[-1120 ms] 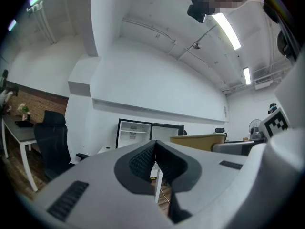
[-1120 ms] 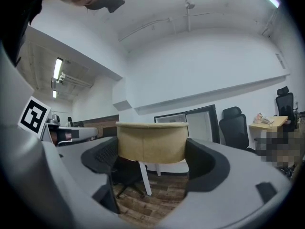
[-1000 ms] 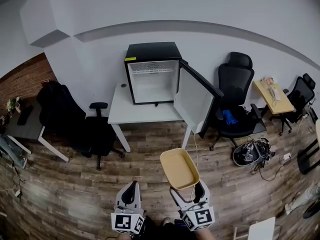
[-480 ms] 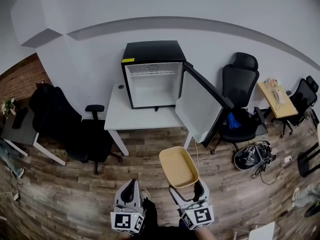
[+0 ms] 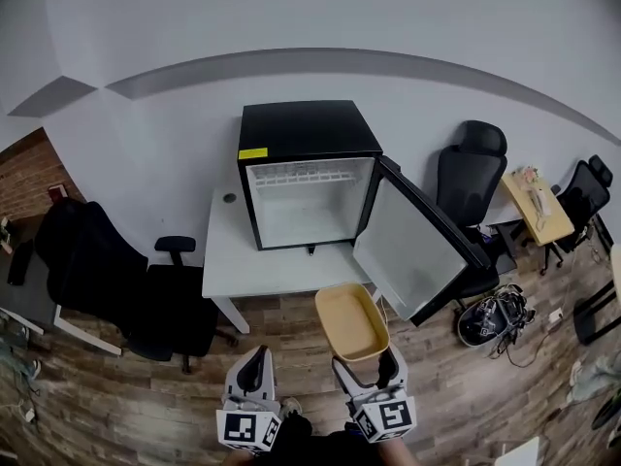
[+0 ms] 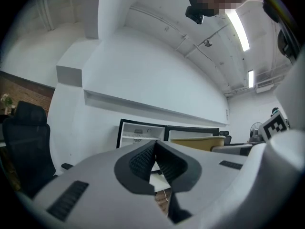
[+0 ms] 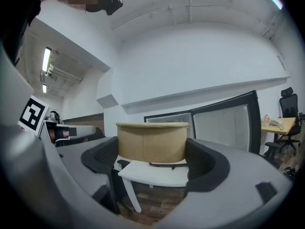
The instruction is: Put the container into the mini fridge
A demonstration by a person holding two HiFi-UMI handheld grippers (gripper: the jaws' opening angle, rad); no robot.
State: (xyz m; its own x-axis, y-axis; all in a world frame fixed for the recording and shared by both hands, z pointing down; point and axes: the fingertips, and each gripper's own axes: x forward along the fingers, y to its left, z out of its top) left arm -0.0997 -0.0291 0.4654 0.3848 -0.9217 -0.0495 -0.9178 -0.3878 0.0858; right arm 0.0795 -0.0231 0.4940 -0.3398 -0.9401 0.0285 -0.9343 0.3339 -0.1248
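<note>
Right tongs (image 7: 152, 152) — on the container (image 7: 151, 138)

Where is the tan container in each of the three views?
Head view: container at lower centre, below the fridge.
Left gripper view: container is a thin tan strip right of centre, beside the fridge.
Right gripper view: container at dead centre, in front of the fridge.
Shared landmark: the open fridge, behind the container in every view.
</note>
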